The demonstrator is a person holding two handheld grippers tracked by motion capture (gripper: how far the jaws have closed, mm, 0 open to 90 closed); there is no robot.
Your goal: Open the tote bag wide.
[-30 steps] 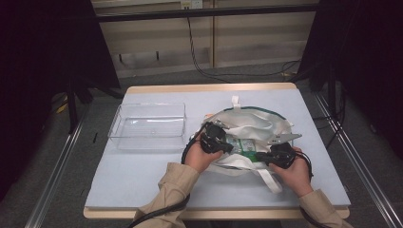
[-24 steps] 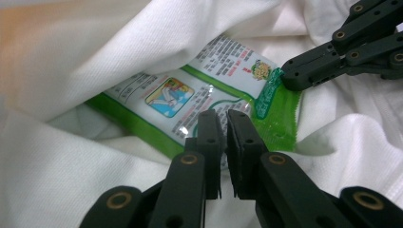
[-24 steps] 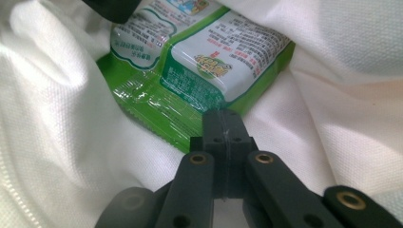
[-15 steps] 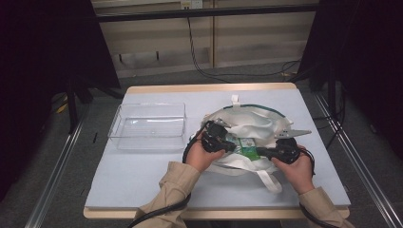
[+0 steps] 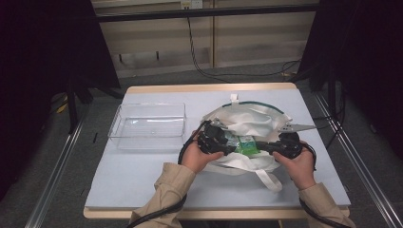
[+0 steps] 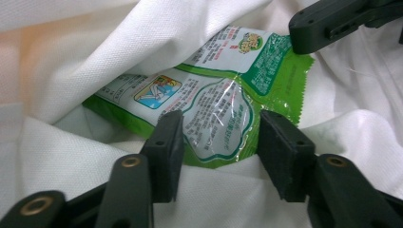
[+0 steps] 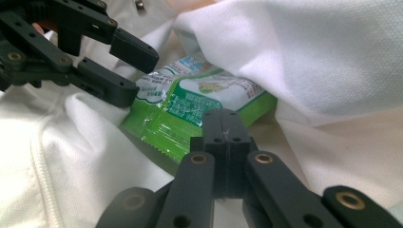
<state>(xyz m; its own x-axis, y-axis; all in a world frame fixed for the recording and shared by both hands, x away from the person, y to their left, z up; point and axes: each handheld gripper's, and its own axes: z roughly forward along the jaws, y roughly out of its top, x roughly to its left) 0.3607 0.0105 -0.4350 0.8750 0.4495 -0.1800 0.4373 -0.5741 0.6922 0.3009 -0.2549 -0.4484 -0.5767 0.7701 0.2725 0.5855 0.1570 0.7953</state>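
We judge extraction barely begun: green packet [image 6: 209, 99] lies half inside white bag [image 5: 247, 118]; left gripper [image 6: 216, 142] spread, right gripper [image 7: 223, 128] pressed together; tray [image 5: 147, 124] at nine o'clock.

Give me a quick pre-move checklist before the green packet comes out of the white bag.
1. Right gripper shut on the green packet: ok; its jaws are closed at the packet's edge.
2. Left gripper free to grab: ok; its jaws stand open on either side of the packet's lower edge.
3. Packet free of the white bag: not ok; cloth folds over its far end.
4. Plastic tray ready to receive: ok; it looks empty, left of the bag.
5. Bag strap out of the way: cannot tell; it trails near the right hand.
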